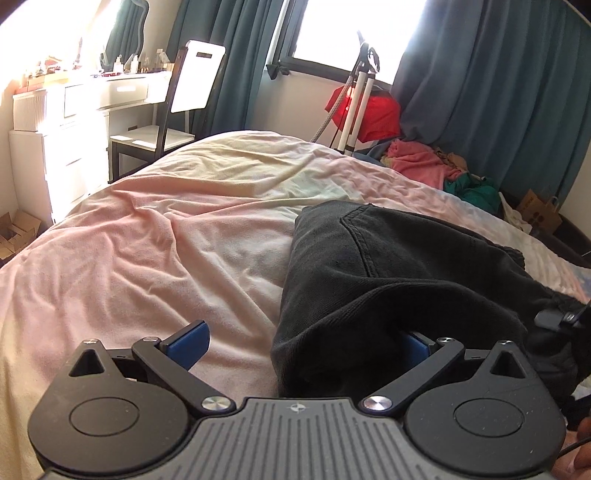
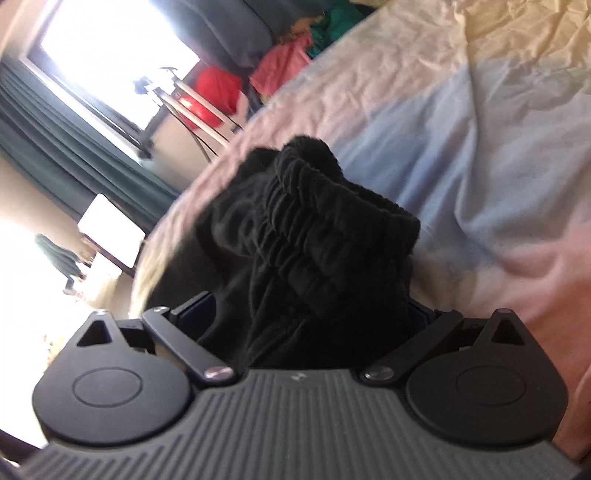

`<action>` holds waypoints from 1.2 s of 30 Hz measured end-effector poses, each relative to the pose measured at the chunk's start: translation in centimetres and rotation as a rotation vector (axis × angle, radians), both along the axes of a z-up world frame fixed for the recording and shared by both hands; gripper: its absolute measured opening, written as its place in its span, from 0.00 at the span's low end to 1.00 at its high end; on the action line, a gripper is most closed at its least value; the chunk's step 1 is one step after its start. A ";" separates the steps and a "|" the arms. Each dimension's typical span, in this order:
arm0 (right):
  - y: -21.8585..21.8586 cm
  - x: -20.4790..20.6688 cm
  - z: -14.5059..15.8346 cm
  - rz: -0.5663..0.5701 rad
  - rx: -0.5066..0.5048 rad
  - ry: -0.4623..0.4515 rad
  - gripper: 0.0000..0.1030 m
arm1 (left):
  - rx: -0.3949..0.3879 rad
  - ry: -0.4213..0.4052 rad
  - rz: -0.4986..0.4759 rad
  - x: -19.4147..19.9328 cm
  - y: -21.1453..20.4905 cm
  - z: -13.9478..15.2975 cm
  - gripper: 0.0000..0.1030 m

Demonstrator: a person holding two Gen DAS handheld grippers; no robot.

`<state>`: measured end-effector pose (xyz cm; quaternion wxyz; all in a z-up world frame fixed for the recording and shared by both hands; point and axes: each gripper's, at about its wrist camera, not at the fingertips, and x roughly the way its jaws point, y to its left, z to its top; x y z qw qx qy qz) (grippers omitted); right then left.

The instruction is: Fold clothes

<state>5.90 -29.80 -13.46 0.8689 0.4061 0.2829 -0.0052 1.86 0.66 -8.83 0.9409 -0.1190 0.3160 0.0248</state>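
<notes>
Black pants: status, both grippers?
Left hand-held gripper open, black pants draped over its right finger. Right hand-held gripper around bunched waistband, grip unconfirmed. Bedsheet ahead, nothing obstructing.

Black trousers, partly folded on the bed

The black trousers (image 1: 388,280) lie bunched in the lower right of the left wrist view, seams showing; in the right wrist view their gathered elastic waistband (image 2: 317,218) rises at centre frame.

A home bedroom, daylight pouring in.
A bed (image 1: 166,229) is filling the view, curtains (image 1: 491,92) are hanging by the window (image 1: 354,29), a dressing table (image 1: 122,88) and chair (image 1: 177,110) are standing alongside.
</notes>
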 end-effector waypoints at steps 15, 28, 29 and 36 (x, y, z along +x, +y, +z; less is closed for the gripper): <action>-0.2 -0.3 0.6 -0.044 -0.025 0.013 0.47 | 0.098 0.024 -0.288 -1.6 -3.6 1.1 0.99; 1.1 0.2 1.2 -0.073 -0.161 0.053 0.41 | -0.510 0.037 -0.230 4.2 6.2 1.1 1.00; 1.0 0.3 1.1 -0.074 -0.153 0.053 0.41 | -0.548 0.086 -0.220 5.6 6.2 -0.1 0.99; 0.7 0.1 0.6 -0.071 -0.140 0.055 0.41 | -0.671 0.265 -0.221 9.5 5.7 -4.8 0.89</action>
